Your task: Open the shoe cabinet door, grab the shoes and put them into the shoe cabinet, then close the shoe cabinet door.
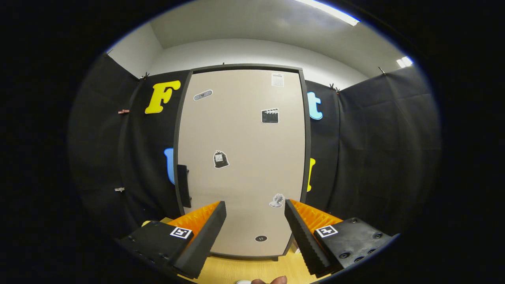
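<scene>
The shoe cabinet (pixel 242 157) stands upright straight ahead of me, a tall beige door in a dark frame, with several small stickers on it. The door is shut. A dark handle (pixel 183 185) sits on its left edge, about mid-height. My gripper (pixel 255 208) is open, its two fingers spread wide with nothing between them, some way short of the lower part of the door. A bit of something white (pixel 243 282) and a person's fingertips (pixel 272 281) peek in just below the fingers; I cannot tell whether the white thing is a shoe.
The cabinet rests on a light wooden floor (pixel 252 270). Black cloth walls (pixel 378 150) close in on both sides and behind the cabinet.
</scene>
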